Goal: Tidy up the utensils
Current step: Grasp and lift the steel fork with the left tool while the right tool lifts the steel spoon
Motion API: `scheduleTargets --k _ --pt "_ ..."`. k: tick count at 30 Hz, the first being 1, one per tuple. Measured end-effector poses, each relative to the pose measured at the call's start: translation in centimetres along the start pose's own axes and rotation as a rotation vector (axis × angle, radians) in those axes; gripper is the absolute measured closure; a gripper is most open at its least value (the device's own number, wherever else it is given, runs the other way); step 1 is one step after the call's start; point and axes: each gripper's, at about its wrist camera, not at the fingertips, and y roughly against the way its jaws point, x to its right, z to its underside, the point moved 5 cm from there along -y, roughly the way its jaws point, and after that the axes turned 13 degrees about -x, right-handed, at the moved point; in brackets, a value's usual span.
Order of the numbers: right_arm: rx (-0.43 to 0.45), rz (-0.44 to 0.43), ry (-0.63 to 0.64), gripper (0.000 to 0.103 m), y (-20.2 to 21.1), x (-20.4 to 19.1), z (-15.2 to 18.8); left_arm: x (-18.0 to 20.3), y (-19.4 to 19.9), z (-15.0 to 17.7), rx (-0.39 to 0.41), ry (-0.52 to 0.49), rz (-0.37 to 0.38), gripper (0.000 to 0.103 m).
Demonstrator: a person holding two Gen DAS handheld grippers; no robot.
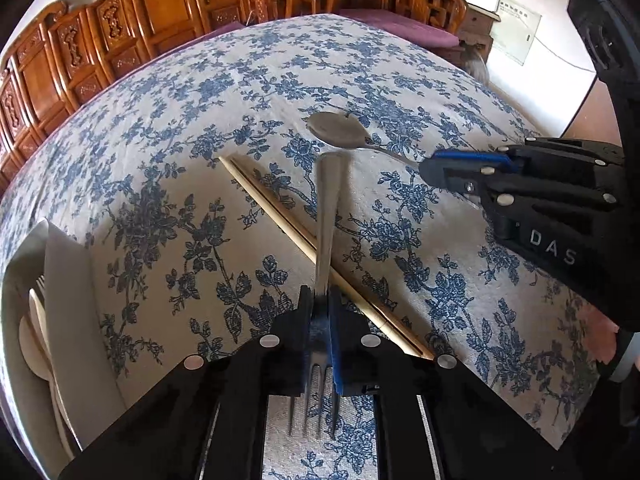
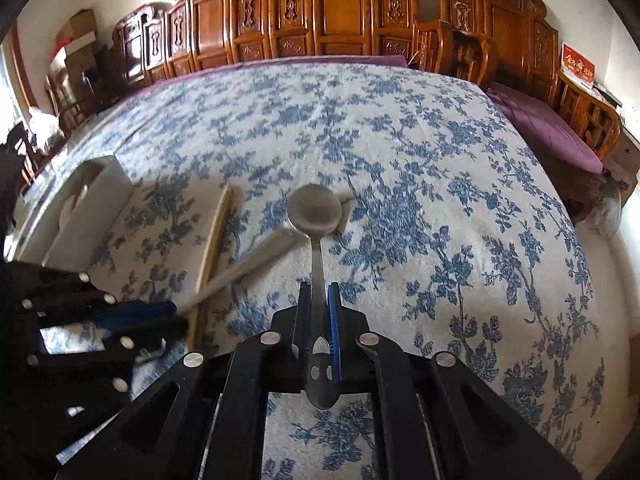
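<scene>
Fork pinched near its neck in left gripper, jaws closed on it — tines toward camera, handle lying across chopsticks on floral tablecloth. Spoon clamped by its handle in right gripper, bowl out ahead. White organizer tray sits at left, wooden pieces already inside. Advice: lift fork straight up first so chopsticks stay put, carry level to tray, lower into matching slot before letting go — keep spoon hand clear of that path.
</scene>
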Motion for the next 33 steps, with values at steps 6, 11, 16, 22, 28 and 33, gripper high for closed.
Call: scheduleTargets --k 6,11,16,22,28,33 --pt "-0.074 -0.009 0.016 0.093 -1.5 0.0 0.7 -0.8 1.2 0.8 0.025 0.014 0.011 0.096" --pt "-0.072 -0.021 0.011 0.092 -1.7 -0.1 0.2 -1.8 2.9 2.1 0.065 0.036 0.03 0.096" --pt "-0.063 0.013 0.045 0.079 -2.4 -1.2 -1.1 -2.5 4.1 2.4 0.1 0.037 0.045 0.096" --pt "-0.054 0.026 0.037 0.08 -3.1 -0.7 -2.9 -3.0 4.3 2.8 0.131 0.048 0.074 0.097" --pt "-0.062 0.031 0.021 0.096 -3.2 -0.1 -3.1 -3.2 4.7 3.0 0.152 0.054 0.094 0.097" --pt "-0.062 0.066 0.035 0.096 -3.0 -0.4 -2.7 -3.5 3.9 2.9 0.135 0.063 0.094 0.097"
